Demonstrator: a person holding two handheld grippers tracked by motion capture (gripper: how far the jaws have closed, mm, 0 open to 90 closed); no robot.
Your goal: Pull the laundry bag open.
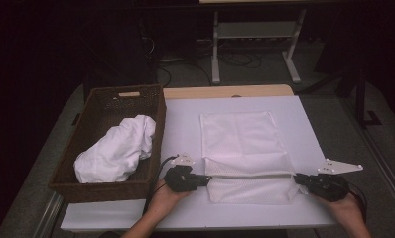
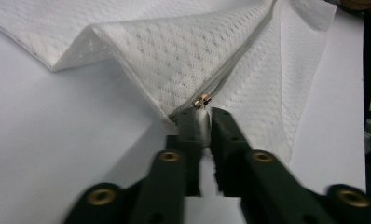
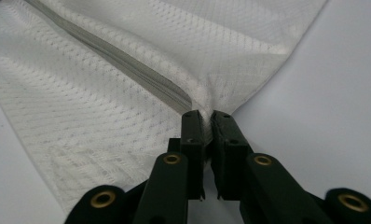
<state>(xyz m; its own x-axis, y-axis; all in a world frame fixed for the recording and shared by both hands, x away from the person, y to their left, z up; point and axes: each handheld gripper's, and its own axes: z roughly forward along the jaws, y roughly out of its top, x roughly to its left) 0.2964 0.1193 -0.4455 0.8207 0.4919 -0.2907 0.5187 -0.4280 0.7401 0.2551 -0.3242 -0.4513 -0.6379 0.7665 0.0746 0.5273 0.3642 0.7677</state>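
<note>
This looks like a lab or test room set up for recording, not a home. The work happens on a plain white counter (image 1: 185, 134) with a bare wooden edge at its far side, standing on grey carpeted floor (image 1: 344, 124). Behind it the room is dark, and a white metal frame of another desk (image 1: 255, 39) stands there with loose cables (image 1: 235, 59) trailing across the floor beneath it. The household things are few and staged: a brown wicker basket (image 1: 94, 186) holding a bundle of white cloth (image 1: 118, 148), and a white mesh bag (image 1: 242, 139) laid flat on the counter.
</note>
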